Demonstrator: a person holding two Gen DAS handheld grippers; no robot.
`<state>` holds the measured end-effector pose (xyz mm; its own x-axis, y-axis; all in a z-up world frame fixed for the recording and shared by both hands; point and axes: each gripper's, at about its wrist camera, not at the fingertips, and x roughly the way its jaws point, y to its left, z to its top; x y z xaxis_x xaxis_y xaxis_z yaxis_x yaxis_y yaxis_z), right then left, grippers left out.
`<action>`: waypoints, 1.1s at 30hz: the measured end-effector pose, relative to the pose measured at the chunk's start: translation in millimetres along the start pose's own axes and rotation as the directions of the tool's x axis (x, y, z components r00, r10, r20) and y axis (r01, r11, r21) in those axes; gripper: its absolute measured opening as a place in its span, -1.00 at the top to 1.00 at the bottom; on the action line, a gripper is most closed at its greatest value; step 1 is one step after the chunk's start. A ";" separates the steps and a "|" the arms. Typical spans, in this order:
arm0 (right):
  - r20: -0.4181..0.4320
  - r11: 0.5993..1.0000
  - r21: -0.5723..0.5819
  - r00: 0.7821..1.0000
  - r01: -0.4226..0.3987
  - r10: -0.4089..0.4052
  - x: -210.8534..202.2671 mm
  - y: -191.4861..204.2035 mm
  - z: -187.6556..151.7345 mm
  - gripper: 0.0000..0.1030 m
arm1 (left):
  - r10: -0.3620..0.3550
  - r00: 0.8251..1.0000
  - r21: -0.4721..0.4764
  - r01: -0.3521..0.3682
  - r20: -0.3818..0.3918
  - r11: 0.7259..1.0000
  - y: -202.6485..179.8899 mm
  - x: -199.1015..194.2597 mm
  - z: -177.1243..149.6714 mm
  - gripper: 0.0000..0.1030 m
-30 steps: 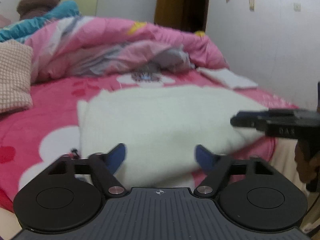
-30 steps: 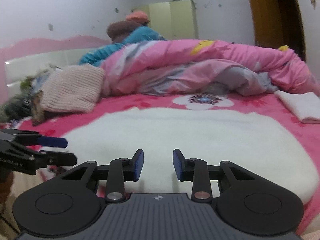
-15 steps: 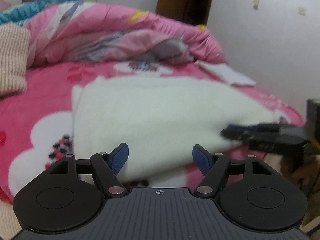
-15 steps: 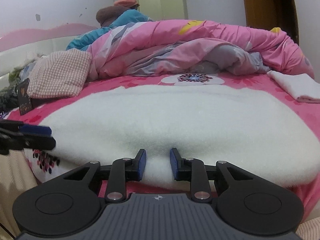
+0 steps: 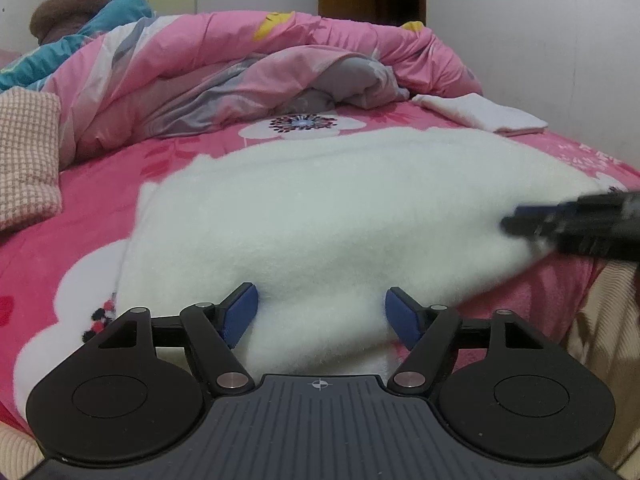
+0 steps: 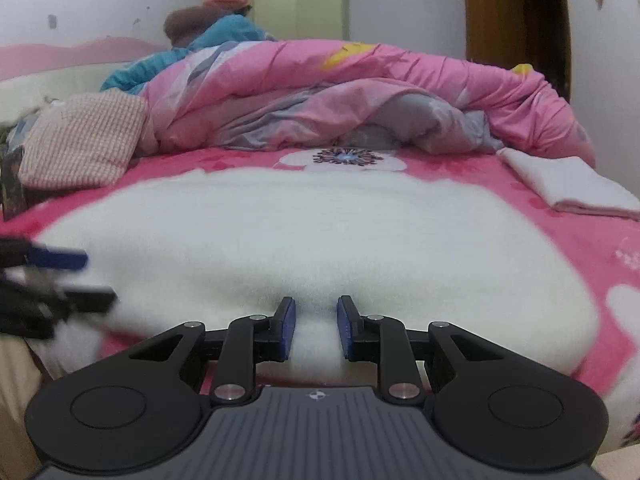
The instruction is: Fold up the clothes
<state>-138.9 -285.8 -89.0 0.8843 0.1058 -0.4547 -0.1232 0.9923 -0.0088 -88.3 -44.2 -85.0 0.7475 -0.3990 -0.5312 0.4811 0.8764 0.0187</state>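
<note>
With the right gripper (image 6: 316, 328) closing narrow fingers on the near hem of the white fleece garment (image 6: 320, 232) spread flat on the pink bed (image 6: 616, 240), the left gripper (image 5: 322, 316), fingers wide astride that hem, should pinch level before lifting together.

White garment (image 5: 340, 216): fluffy fleece cloth, matt. Quilt (image 5: 248, 68): smooth, slightly shiny fabric. Fingers (image 6: 286, 326): matt black plastic w/ blue rubbery pads.

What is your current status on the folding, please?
Left gripper open at near hem of fluffy white garment. Right gripper closing, hem between its pads. Garment flat on pink bedspread. Nothing in the way.
</note>
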 end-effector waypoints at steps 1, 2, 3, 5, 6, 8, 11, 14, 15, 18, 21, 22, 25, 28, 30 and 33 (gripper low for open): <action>0.000 1.000 -0.019 1.000 0.010 -0.010 -0.4 2.8 0.7 0.52 | 0.001 1.000 0.000 -0.001 -0.004 1.000 -0.5 -1.0 1.7 -0.39; 0.000 0.999 -0.034 1.000 0.018 -0.018 -0.6 5.0 1.4 0.52 | 0.000 1.000 -0.001 0.000 -0.004 1.000 -1.0 -3.8 4.0 -0.38; -0.003 0.999 -0.040 1.000 0.021 -0.021 -0.4 5.9 2.1 0.52 | -0.001 1.000 -0.002 0.001 0.004 1.000 -1.1 -7.3 6.3 -0.37; -0.003 0.999 -0.037 1.000 0.017 -0.017 -0.2 4.6 1.9 0.52 | -0.005 1.000 -0.004 0.005 0.024 1.000 -1.1 -14.5 11.1 -0.37; -0.001 0.999 -0.032 1.000 0.013 -0.013 -0.2 3.4 1.5 0.52 | -0.006 0.999 -0.004 0.007 0.038 1.000 -1.5 -17.7 14.0 -0.37; 0.000 1.000 -0.025 1.000 0.013 -0.013 -0.4 2.5 1.6 0.52 | -0.022 0.998 0.002 0.022 0.060 1.000 -4.6 -18.1 19.5 -0.37; 0.001 1.000 -0.020 1.000 0.011 -0.011 -1.5 2.4 2.8 0.52 | -0.039 0.998 0.022 0.038 0.057 0.999 -12.7 -6.6 23.3 -0.39; 0.008 1.000 0.011 1.000 -0.010 0.010 -10.4 -1.3 8.8 0.51 | -0.022 1.000 0.041 0.022 0.005 0.999 -19.4 16.2 15.6 -0.51; 0.024 0.999 0.022 0.999 -0.026 0.025 -16.6 -2.8 11.4 0.51 | -0.022 1.000 0.044 0.021 0.007 0.999 -20.2 16.6 15.3 -0.58; 0.091 0.994 0.031 0.991 -0.100 0.097 -32.8 -5.0 15.8 0.51 | -0.028 1.000 0.038 0.028 0.006 0.999 -20.3 16.2 15.9 -0.62; 0.010 0.996 0.016 0.996 -0.089 0.089 -16.7 2.6 10.3 0.50 | -0.030 1.000 0.035 0.030 0.008 0.999 -20.0 15.5 15.3 -0.66; 0.003 0.997 0.004 0.997 -0.083 0.083 -11.4 4.0 5.8 0.50 | -0.032 0.999 0.036 0.031 0.006 0.999 -20.5 15.7 15.1 -0.68; -0.029 0.997 -0.001 0.997 -0.072 0.072 -3.8 6.0 5.1 0.50 | -0.034 0.999 0.034 0.033 0.011 0.999 -20.0 15.4 14.7 -0.68; 0.001 0.993 0.029 0.993 -0.118 0.118 -15.2 7.5 20.0 0.51 | -0.040 0.999 0.023 0.040 0.017 0.999 -18.7 14.5 14.2 -0.69; -0.003 0.991 -0.031 0.991 -0.134 0.134 -14.1 19.3 16.5 0.51 | -0.041 0.999 0.022 0.041 0.021 0.999 -19.2 14.7 13.7 -0.71; -0.030 0.987 -0.102 0.992 -0.127 0.125 -5.9 31.5 6.3 0.50 | -0.048 0.999 0.026 0.047 0.023 0.999 -19.6 15.0 13.2 -0.77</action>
<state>-145.1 -254.8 -81.0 0.8481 0.2270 -0.4787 -0.2801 0.9591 -0.0414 -80.5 -70.9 -82.2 0.7337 -0.4466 -0.5121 0.5279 0.8492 0.0158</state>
